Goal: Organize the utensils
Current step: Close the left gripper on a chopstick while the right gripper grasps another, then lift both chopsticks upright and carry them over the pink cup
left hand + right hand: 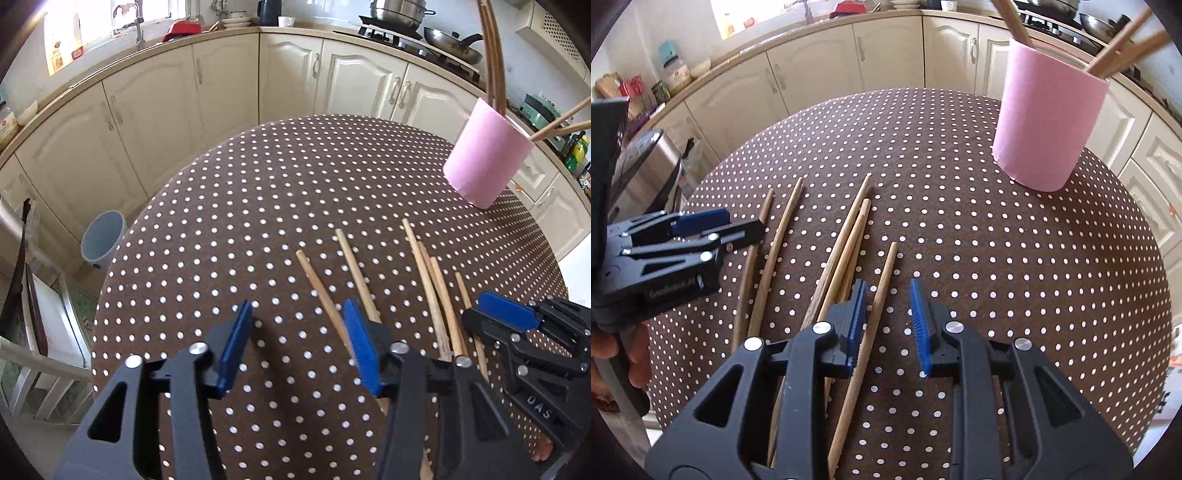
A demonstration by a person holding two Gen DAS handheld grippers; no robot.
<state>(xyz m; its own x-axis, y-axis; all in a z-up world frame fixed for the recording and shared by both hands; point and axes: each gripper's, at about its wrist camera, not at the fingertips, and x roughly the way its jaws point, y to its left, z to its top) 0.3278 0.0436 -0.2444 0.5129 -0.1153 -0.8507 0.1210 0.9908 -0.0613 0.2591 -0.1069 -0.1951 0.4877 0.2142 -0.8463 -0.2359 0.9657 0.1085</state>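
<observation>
Several loose wooden chopsticks point(846, 240) lie side by side on the brown polka-dot tablecloth point(960, 240). A pink cup point(1049, 122) stands upright at the far right with more chopsticks in it; it also shows in the left wrist view as the pink cup point(487, 155). My right gripper point(888, 306) is open, its blue pads on either side of the rightmost chopstick point(882, 284) without pressing it. My left gripper point(297, 314) is open over the left end of the row, with one chopstick point(319, 291) running under the gap by its right finger.
The round table's edge curves close on all sides. Cream cabinets point(221, 81) and a counter with a stove ring the room. A grey bin point(103, 240) stands on the floor at left, a steel bin point(650, 162) beyond the table. A hand point(631, 354) holds the left gripper.
</observation>
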